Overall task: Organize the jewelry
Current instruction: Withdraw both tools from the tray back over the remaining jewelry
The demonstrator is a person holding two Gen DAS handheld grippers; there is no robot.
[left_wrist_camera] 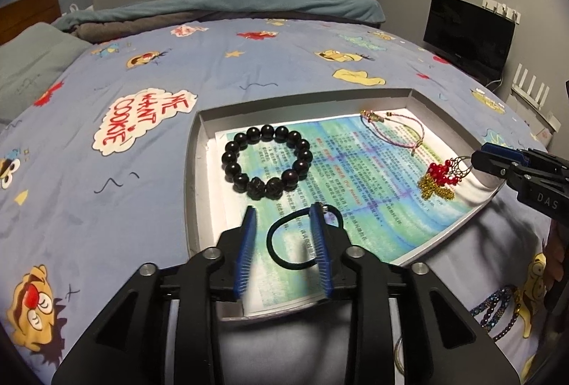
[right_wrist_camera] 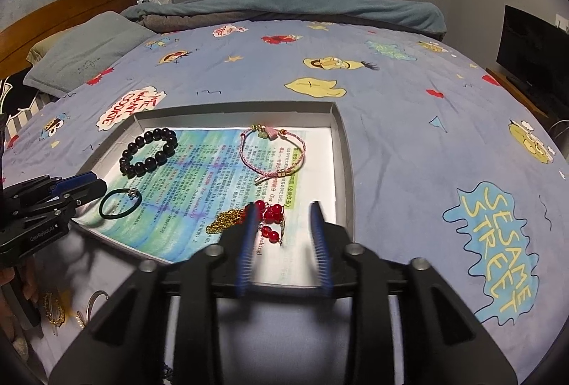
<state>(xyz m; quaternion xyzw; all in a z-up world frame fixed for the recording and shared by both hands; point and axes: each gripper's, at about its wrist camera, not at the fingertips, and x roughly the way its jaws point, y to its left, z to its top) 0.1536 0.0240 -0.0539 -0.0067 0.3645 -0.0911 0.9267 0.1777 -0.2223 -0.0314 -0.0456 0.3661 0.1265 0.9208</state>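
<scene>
Shallow grey tray [right_wrist_camera: 343, 150] on bed; inside, flat: black bead bracelet [right_wrist_camera: 149, 152] far left, pink cord bracelet [right_wrist_camera: 274, 150] far right, dark hair tie [right_wrist_camera: 120, 203] near left, red-bead gold-chain piece [right_wrist_camera: 270, 212] near right.

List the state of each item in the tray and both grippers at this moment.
Black bead bracelet: flat in tray, untouched.
Pink cord bracelet: flat in tray, untouched.
Red bead earrings: lying on gold chain, released.
Black hair tie: flat, between open fingers.
Left gripper: open.
Right gripper: open.

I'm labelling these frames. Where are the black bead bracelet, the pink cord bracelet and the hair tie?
black bead bracelet [left_wrist_camera: 227, 157]: left wrist view, left-side bead.
pink cord bracelet [right_wrist_camera: 303, 150]: right wrist view, right cord.
hair tie [right_wrist_camera: 106, 212]: right wrist view, lower-left band.
</scene>
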